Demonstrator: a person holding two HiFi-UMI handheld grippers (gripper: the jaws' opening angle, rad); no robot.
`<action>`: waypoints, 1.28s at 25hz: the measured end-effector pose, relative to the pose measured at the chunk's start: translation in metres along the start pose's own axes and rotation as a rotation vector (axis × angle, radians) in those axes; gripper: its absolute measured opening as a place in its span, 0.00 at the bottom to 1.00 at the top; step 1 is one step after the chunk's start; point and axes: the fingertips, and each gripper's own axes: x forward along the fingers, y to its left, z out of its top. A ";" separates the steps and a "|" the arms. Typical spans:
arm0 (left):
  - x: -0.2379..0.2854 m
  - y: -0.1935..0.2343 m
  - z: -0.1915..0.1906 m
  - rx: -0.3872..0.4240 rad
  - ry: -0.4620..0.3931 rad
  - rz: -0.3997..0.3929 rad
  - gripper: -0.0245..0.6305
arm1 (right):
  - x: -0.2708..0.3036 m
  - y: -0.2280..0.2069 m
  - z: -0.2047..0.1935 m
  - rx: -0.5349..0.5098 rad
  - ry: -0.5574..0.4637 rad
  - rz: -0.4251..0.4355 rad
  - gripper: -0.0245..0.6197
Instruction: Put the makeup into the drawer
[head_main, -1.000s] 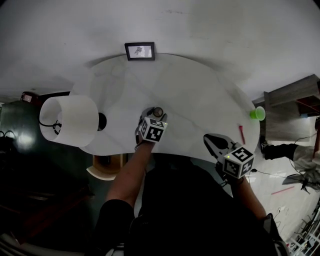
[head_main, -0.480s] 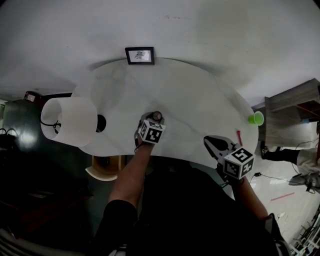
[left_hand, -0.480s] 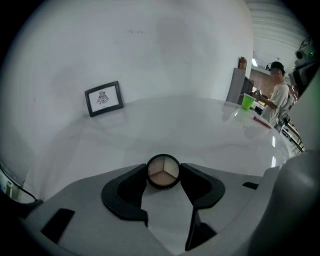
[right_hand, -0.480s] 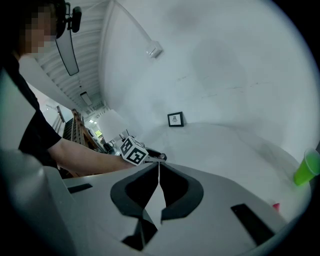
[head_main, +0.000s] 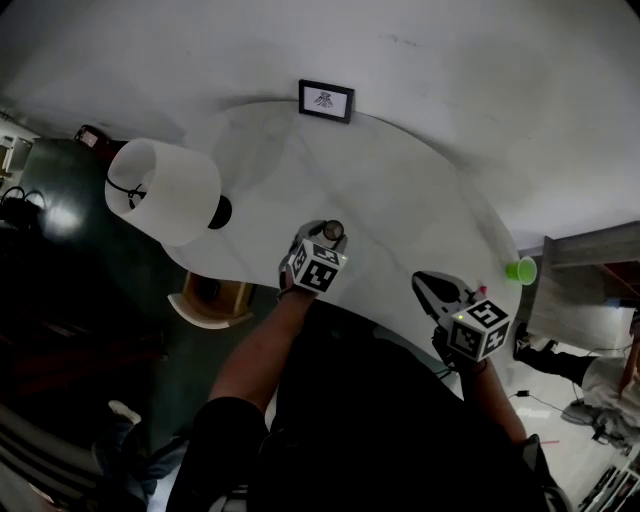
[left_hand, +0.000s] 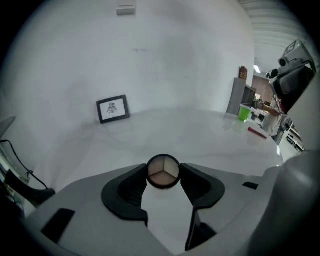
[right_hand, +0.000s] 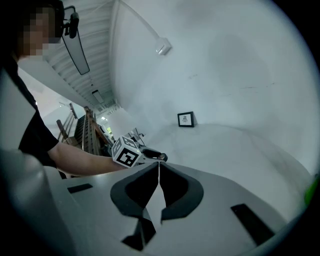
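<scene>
A round makeup compact (left_hand: 163, 171) with three beige shades sits between the pads of my left gripper (left_hand: 163, 175). Those jaws have just been closing and now press on its rim from both sides. In the head view the left gripper (head_main: 328, 236) holds the compact (head_main: 333, 230) just above the white table (head_main: 400, 190), near the front edge. My right gripper (head_main: 428, 283) hovers over the table's front right edge. Its jaws (right_hand: 159, 167) are shut with nothing between them. Below the table edge on the left, an open wooden drawer (head_main: 212, 300) shows.
A white lamp shade (head_main: 165, 190) stands at the table's left. A small framed picture (head_main: 326, 100) leans on the wall at the back. A green cup (head_main: 520, 270) and a thin red stick (head_main: 482, 290) lie at the right edge. A dark cabinet is on the far left.
The head view has swung, so the lamp and picture sit further right in it. My left gripper has risen slightly with the compact in it. The right gripper has barely moved.
</scene>
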 end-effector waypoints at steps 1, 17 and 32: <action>-0.006 -0.001 0.001 -0.004 -0.008 0.007 0.38 | 0.002 0.002 0.000 -0.008 0.007 0.016 0.06; -0.134 0.041 -0.061 -0.220 -0.084 0.177 0.38 | 0.109 0.095 0.028 -0.162 0.124 0.302 0.06; -0.232 0.127 -0.192 -0.472 -0.088 0.347 0.38 | 0.216 0.241 0.010 -0.311 0.266 0.498 0.06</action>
